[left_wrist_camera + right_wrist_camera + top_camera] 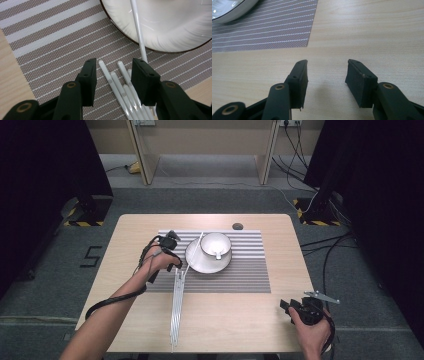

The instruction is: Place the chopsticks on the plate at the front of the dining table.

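Straws' (125,92) lower ends behind left gripper (113,75)

Your table (235,315) is pale wood with rounded corners; a striped placemat (250,270) lies across its far middle; a bundle of white rods (176,312) runs from the mat's near-left corner onto bare wood towards you.

White sticks (120,91) bundled, ends on striped mat (52,45); 1 stick (138,27) leaning onto white saucer (172,27).
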Available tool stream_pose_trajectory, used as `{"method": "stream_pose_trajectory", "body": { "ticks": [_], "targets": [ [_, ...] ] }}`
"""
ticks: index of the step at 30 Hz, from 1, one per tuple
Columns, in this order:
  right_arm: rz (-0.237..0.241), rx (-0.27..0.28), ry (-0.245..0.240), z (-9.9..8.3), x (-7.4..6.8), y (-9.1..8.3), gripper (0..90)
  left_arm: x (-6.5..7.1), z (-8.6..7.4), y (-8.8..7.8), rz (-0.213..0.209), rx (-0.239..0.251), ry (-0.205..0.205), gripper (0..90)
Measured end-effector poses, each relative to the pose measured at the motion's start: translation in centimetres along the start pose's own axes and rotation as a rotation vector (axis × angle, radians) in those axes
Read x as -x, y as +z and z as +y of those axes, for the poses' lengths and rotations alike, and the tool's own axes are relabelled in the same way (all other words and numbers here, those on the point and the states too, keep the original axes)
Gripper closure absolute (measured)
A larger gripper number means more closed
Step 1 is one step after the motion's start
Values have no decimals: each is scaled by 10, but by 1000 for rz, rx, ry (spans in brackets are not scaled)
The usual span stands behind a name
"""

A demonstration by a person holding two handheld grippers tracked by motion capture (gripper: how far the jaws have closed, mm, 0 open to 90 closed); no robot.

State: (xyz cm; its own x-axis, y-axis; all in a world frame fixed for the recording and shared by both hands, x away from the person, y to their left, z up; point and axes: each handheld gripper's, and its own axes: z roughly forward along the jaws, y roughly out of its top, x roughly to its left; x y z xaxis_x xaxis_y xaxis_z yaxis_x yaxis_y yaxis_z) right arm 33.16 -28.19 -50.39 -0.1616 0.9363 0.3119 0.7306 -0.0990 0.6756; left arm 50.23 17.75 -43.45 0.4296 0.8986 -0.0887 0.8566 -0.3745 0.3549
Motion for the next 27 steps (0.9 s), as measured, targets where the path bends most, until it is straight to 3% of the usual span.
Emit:
{"method": "stream_pose_trajectory", "body": {
  "ticks": [8,15,27],
  "targets": [
    [-1,0,-1,0,0,0,518,0,-12,4,8,-17,20,547],
    [0,0,-3,0,-1,0,518,7,-20,9,2,-40,50,548],
    [-1,-3,0,0,0,0,519,17,-20,13,-8,-55,71,550]
  ]
}}
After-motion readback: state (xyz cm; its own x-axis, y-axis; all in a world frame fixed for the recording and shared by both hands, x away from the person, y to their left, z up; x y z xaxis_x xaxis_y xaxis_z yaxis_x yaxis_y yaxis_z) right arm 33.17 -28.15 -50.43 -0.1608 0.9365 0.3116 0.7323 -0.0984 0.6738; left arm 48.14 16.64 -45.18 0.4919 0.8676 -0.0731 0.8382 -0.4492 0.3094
